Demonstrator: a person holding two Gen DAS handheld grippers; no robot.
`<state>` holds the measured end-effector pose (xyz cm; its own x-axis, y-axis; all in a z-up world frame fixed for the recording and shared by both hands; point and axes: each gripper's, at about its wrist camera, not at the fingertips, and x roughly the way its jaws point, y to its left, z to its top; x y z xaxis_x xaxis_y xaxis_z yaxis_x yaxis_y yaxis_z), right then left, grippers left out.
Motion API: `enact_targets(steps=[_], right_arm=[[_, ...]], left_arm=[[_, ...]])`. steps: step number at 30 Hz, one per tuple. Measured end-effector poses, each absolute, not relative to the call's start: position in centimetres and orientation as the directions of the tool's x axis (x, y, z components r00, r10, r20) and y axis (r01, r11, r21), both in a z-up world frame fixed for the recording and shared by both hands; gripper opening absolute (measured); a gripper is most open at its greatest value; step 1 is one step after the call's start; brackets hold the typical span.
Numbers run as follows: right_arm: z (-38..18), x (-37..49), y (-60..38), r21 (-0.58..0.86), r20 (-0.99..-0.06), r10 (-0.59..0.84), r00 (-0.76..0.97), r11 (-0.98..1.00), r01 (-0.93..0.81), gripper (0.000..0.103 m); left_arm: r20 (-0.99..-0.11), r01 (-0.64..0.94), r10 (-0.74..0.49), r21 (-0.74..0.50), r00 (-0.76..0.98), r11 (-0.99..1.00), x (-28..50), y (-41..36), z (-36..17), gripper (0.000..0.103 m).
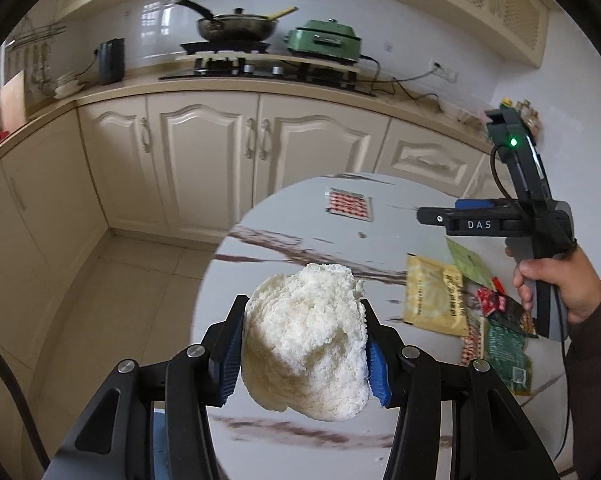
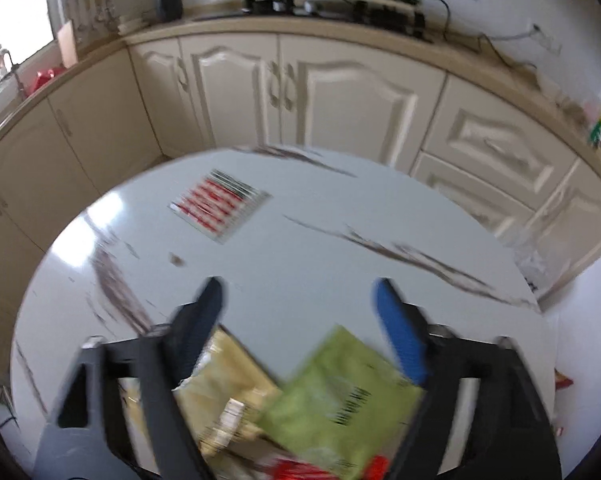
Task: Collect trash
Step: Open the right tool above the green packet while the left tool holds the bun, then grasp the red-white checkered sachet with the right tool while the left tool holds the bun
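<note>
Bread lump (image 1: pixel 306 336) clamped in left claw (image 1: pixel 300 354).

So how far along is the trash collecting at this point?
Nothing visibly binned yet; no bin in view. In hand: the left tongs grip a white crumbly bread-like lump above the round white marble-pattern table. Left: the red-striped square packet, yellow wrapper, green wrapper and other wrappers beneath the open, empty right tongs.

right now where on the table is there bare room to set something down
Bare: the table middle, between the red striped packet and the wrapper pile. Crowded: the near right side, where the yellow wrapper, green wrapper and others overlap.
</note>
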<state>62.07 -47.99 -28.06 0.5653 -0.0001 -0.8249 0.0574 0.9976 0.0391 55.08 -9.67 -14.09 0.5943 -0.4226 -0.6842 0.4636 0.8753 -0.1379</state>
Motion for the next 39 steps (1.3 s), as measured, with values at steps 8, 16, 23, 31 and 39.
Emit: enact_targets(steps=[8, 16, 23, 31, 39], right_arm=[[-30.0, 68.7, -43.3, 0.14, -0.843, 0.06, 0.535, 0.984, 0.111, 0.089], [-32.4, 72.5, -41.6, 0.067, -0.868, -0.021, 0.495, 0.985, 0.159, 0.088], [-32.5, 72.8, -41.9, 0.048, -0.859, -0.028, 0.512, 0.99, 0.134, 0.069], [-32.1, 71.8, -41.9, 0.052, -0.866, 0.001, 0.5, 0.995, 0.088, 0.048], [-31.2, 68.3, -41.0, 0.027, -0.867, 0.003, 0.499, 0.999, 0.041, 0.044]], left_arm=[[-0.683, 0.383, -0.329, -0.077, 0.652, 0.921, 54.6, -7.9, -14.7, 0.048], [-0.689, 0.332, -0.281, -0.062, 0.668, 0.941, 55.5, -7.5, -16.1, 0.048], [-0.684, 0.309, -0.259, -0.051, 0.682, 0.95, 56.3, -7.5, -16.5, 0.048], [-0.68, 0.313, -0.261, -0.049, 0.685, 0.949, 56.8, -6.9, -16.0, 0.048], [-0.67, 0.287, -0.222, -0.014, 0.709, 0.958, 54.7, -5.8, -14.6, 0.049]])
